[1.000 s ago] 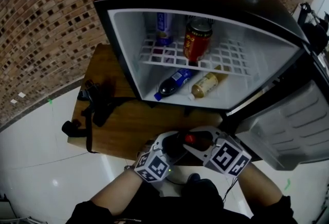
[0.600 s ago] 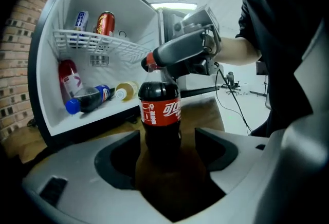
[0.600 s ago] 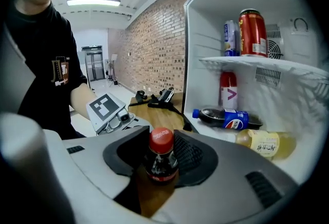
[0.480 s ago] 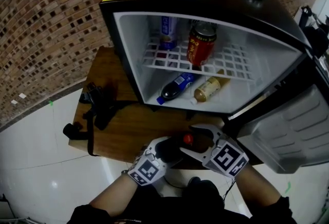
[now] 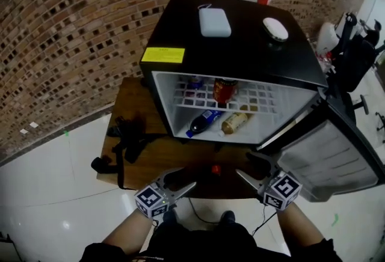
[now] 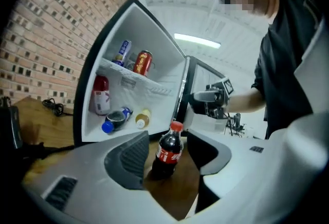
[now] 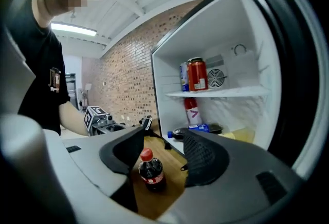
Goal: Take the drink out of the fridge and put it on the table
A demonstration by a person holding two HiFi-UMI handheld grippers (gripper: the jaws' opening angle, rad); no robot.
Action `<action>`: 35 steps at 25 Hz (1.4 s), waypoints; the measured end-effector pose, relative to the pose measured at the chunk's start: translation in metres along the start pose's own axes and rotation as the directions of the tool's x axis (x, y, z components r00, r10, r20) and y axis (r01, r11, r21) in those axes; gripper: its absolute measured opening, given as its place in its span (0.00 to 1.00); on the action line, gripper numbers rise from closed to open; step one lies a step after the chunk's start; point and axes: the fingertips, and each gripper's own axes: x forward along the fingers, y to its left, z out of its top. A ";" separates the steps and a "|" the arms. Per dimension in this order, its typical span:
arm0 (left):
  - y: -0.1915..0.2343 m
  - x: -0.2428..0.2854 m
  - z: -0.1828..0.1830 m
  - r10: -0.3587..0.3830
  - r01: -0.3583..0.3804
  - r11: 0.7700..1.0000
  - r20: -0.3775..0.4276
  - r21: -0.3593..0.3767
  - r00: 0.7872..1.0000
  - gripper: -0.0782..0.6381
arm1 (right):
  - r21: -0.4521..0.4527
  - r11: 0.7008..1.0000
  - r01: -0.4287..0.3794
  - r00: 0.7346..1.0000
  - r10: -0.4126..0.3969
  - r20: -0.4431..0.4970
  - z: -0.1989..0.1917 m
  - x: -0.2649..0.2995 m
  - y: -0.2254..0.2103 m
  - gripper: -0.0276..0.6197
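Observation:
A small cola bottle point(image 5: 215, 170) with a red cap stands upright on the wooden table point(image 5: 150, 155), in front of the open fridge point(image 5: 240, 50). My left gripper point(image 5: 179, 179) sits to its left and my right gripper point(image 5: 245, 166) to its right, both clear of it. In the left gripper view the bottle point(image 6: 168, 151) stands free beyond the jaws of the gripper point(image 6: 167, 159), which are closing with nothing touching the pads. The right gripper view shows the bottle point(image 7: 150, 170) beyond the gripper point(image 7: 162, 159), open and not touching it.
The fridge door point(image 5: 337, 158) hangs open at the right. Inside are a red can point(image 5: 224, 91), a blue can point(image 5: 194, 83) and two bottles lying down point(image 5: 203, 121). A white case point(image 5: 214, 21) and a mouse point(image 5: 275, 29) lie on top. Black straps point(image 5: 123, 140) lie on the table's left.
Both grippers have let go of the cola bottle and drawn back and apart, leaving it standing on the table. The head view has pulled back and up.

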 end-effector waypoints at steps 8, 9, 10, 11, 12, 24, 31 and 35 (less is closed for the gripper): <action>-0.011 -0.042 0.049 0.077 -0.064 0.989 0.091 -0.133 0.993 0.11 | 0.040 0.998 0.058 0.998 -0.059 0.022 0.000 -0.038 0.010 0.05; -0.010 -0.048 0.051 0.094 -0.080 0.986 0.094 -0.146 0.991 0.11 | 0.039 0.998 0.044 0.999 -0.045 0.029 0.000 -0.041 0.016 0.05; -0.010 -0.054 0.052 0.116 -0.099 0.981 0.098 -0.165 0.988 0.11 | 0.044 0.998 0.033 0.999 -0.035 0.033 -0.002 -0.043 0.021 0.04; -0.009 -0.060 0.054 0.140 -0.119 0.975 0.103 -0.187 0.985 0.11 | 0.057 0.998 0.027 0.999 -0.029 0.035 -0.004 -0.045 0.024 0.04; -0.008 -0.065 0.054 0.163 -0.139 0.969 0.103 -0.206 0.981 0.11 | 0.074 0.997 0.025 0.999 -0.028 0.036 -0.007 -0.046 0.027 0.04; -0.031 -0.086 0.050 0.208 -0.198 0.967 0.048 -0.159 0.977 0.11 | 0.198 0.979 0.040 0.998 -0.049 0.042 -0.032 -0.068 0.028 0.04; -0.041 -0.077 0.056 0.180 -0.171 0.975 0.054 -0.139 0.982 0.11 | 0.183 0.982 0.042 0.998 -0.048 0.030 -0.035 -0.074 0.031 0.04; -0.043 -0.077 0.060 0.173 -0.165 0.978 0.051 -0.130 0.984 0.11 | 0.177 0.983 0.048 0.998 -0.053 0.026 -0.037 -0.078 0.031 0.04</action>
